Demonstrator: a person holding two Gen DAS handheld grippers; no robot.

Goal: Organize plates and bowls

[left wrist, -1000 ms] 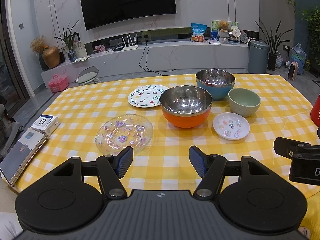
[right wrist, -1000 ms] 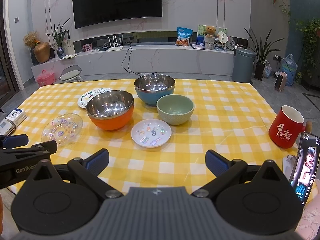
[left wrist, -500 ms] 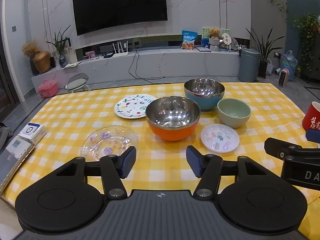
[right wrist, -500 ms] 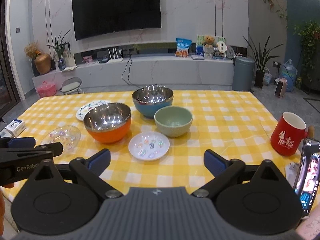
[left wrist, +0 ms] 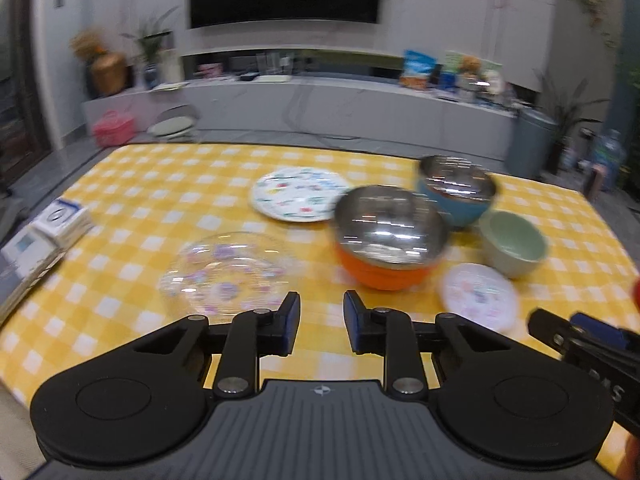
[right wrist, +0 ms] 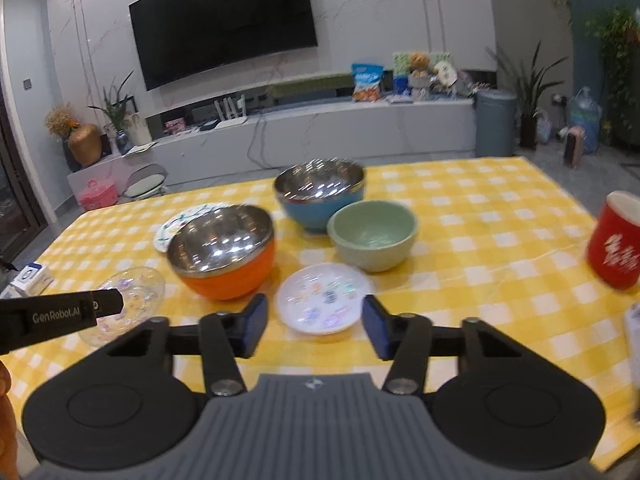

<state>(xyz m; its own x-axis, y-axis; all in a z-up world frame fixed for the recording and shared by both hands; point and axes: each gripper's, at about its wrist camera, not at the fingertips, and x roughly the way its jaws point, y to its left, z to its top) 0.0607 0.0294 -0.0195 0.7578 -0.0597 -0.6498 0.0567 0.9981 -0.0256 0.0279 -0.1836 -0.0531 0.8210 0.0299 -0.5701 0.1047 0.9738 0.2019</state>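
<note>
On the yellow checked table stand an orange steel-lined bowl (right wrist: 224, 256), a blue steel-lined bowl (right wrist: 320, 196) and a green bowl (right wrist: 374, 234). A small white plate (right wrist: 324, 298) lies just ahead of my right gripper (right wrist: 314, 326), which is open and empty. A clear glass plate (left wrist: 226, 274) lies just ahead and left of my left gripper (left wrist: 320, 326), which is partly open and empty. A painted white plate (left wrist: 298, 194) lies further back. The left wrist view is blurred.
A red mug (right wrist: 618, 246) stands at the right side of the table. A small box and a binder (left wrist: 44, 236) lie at the left edge. A TV wall and a low cabinet stand behind the table.
Both grippers have moved forward toward the dishes. The left gripper's jaws have narrowed and its view has swung left. The right jaws have narrowed too.
</note>
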